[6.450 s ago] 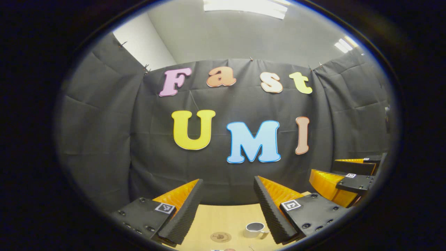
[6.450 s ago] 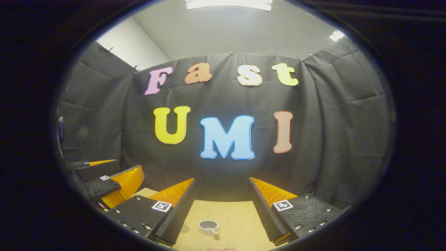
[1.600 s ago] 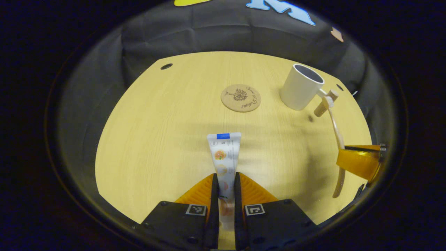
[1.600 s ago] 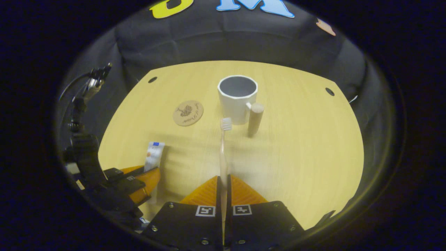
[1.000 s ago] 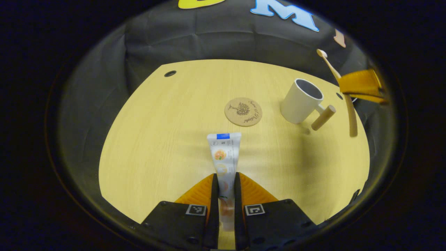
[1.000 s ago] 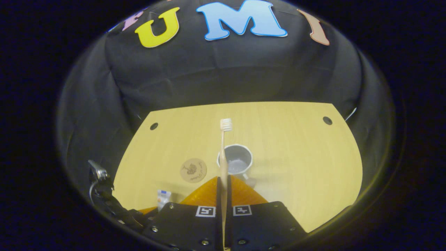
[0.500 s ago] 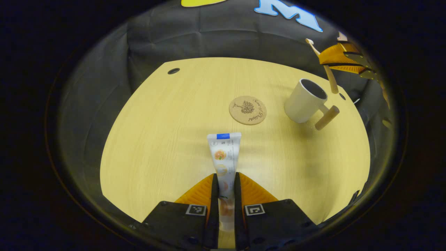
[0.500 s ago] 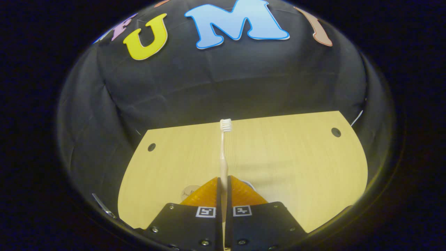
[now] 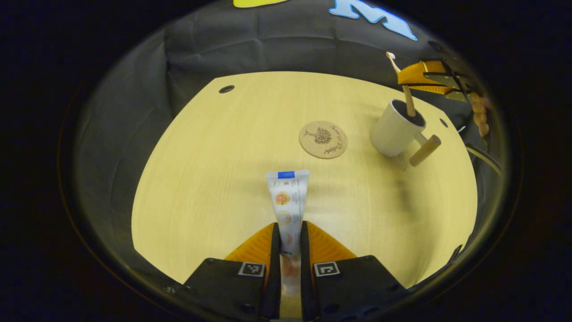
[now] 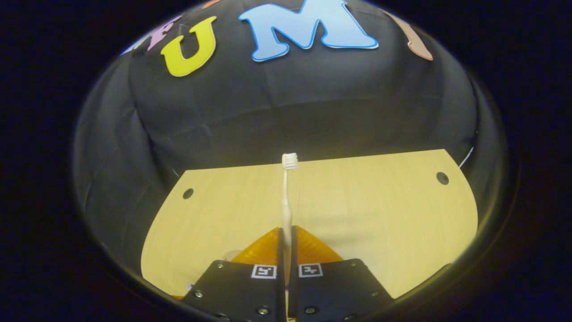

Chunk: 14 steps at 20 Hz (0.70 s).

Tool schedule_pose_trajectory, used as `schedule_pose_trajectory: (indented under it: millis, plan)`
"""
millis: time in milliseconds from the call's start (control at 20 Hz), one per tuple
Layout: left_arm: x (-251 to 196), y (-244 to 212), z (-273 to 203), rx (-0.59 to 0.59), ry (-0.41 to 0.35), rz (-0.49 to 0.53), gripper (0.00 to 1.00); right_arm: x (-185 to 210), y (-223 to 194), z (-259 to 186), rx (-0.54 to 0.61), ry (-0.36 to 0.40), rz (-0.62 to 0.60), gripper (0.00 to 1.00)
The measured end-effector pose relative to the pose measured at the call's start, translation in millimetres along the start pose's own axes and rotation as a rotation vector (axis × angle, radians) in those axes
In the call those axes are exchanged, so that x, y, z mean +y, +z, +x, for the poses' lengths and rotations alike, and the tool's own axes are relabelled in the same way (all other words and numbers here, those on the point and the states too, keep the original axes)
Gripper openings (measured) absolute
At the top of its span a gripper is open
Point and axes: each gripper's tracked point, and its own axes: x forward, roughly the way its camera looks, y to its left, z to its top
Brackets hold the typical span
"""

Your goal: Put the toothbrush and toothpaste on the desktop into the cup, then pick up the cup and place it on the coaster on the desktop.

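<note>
Toothbrush going into cup, toothpaste held ready

Left gripper view: left gripper (image 9: 290, 237) clamped on toothpaste (image 9: 287, 197) at 6 o'clock; coaster (image 9: 323, 139) past it; cup (image 9: 394, 129) at 2 o'clock with toothbrush (image 9: 404, 94) handle dipping in, pinched by right gripper (image 9: 420, 78). Right gripper view: right gripper (image 10: 286, 237) closed on toothbrush (image 10: 287, 197), bristles up, over desktop (image 10: 380, 214). Risk: tilted handle catching the rim, tipping the cup.
</note>
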Motion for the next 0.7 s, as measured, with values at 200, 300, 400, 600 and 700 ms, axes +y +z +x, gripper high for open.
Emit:
schedule_pose_trajectory:
  millis: [200,300,400,600,700]
  plan:
    - [2,6,-4,-0.008,0.009,-0.009,0.25,0,-7,2,-0.047,-0.003,-0.042,0.04]
    - [10,9,-11,-0.011,0.013,-0.015,0.26,-1,-18,4,-0.045,-0.002,-0.047,0.04]
    - [20,14,-17,-0.017,0.018,-0.015,0.26,-5,-31,5,-0.036,-0.012,-0.043,0.04]
    - [20,26,-13,-0.040,0.020,-0.019,0.26,-11,-45,0,-0.026,-0.012,-0.029,0.06]
    - [23,36,-11,-0.052,0.022,-0.019,0.25,-13,-46,-5,-0.036,-0.024,-0.051,0.06]
